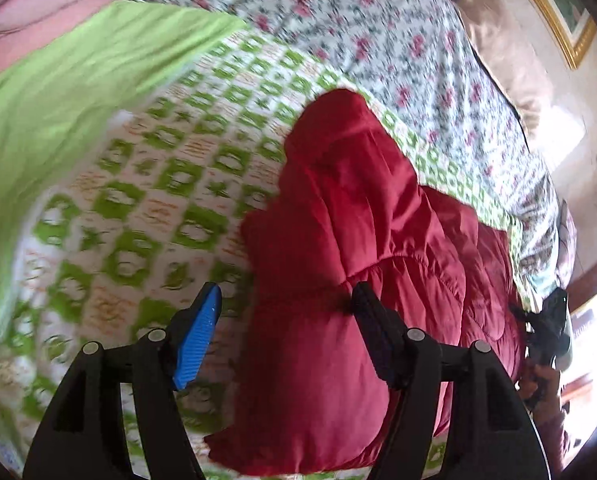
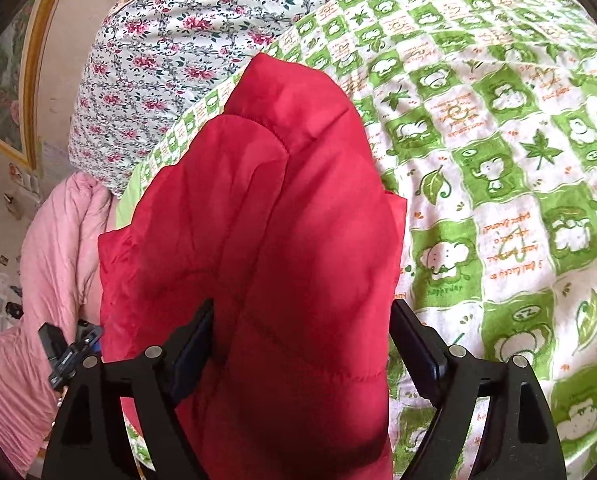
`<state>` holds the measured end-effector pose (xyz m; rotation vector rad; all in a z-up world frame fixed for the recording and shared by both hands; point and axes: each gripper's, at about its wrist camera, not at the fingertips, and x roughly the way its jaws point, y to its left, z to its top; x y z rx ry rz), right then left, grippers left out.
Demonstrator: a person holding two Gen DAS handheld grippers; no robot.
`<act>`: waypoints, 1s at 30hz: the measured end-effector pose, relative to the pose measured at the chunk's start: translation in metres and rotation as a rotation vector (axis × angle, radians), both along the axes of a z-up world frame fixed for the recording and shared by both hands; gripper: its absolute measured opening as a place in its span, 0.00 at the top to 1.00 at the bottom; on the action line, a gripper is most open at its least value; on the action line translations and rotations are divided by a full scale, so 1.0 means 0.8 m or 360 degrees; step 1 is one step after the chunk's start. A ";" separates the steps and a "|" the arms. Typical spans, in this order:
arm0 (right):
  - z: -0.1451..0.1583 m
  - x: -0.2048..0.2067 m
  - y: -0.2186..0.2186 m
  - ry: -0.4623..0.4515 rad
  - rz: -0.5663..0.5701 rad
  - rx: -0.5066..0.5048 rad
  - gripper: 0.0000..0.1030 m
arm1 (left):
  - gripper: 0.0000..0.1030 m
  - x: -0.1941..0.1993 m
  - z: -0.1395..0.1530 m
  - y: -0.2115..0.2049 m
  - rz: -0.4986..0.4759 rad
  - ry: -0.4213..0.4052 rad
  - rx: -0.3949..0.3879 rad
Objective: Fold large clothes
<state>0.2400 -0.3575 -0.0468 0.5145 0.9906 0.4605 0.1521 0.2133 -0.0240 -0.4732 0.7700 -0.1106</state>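
Seemingly bare bedspread (image 2: pixel 498 152), red jacket (image 2: pixel 266 220) atop

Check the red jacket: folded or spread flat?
Folded: the red jacket lies doubled into a thick, narrow bundle, quilted layers stacked, on the green patterned sheet.

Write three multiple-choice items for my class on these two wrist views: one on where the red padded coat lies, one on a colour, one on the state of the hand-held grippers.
1. The red padded coat lies on:
A a green-and-white checked sheet
B a wooden floor
C a chair

2. The bunched quilt beside the coat is:
A blue
B pink
C black

3. The left hand-held gripper and right hand-held gripper are:
A both shut on the coat
B both open
C one open, one shut

Answers: 1 A, the checked sheet shows around the coat; 2 B, plainly pink; 3 B, fingers stand apart, not pinching the fabric.
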 end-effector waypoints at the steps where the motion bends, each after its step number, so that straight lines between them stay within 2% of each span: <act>1: 0.002 -0.002 0.000 -0.0007 -0.0014 -0.0013 0.17 | 0.35 -0.005 0.003 0.004 0.0012 -0.0023 -0.0017; 6: 0.019 -0.014 0.007 -0.0065 -0.0069 -0.0138 0.17 | 0.35 -0.028 0.027 -0.012 -0.0038 -0.0119 -0.0025; 12: 0.041 -0.026 0.008 -0.0133 -0.0098 -0.0246 0.17 | 0.35 -0.027 0.044 -0.074 -0.0251 -0.0165 0.0016; 20: 0.078 -0.053 -0.005 -0.0262 -0.0176 -0.0252 0.17 | 0.35 -0.017 0.049 -0.142 -0.0457 -0.0159 0.0092; 24: 0.095 -0.063 0.011 -0.0317 -0.0186 -0.0238 0.17 | 0.35 -0.014 0.048 -0.166 -0.0523 -0.0144 0.0124; 30: 0.103 -0.068 0.055 -0.0376 -0.0047 -0.0260 0.17 | 0.35 -0.003 0.044 -0.181 -0.0555 -0.0109 0.0125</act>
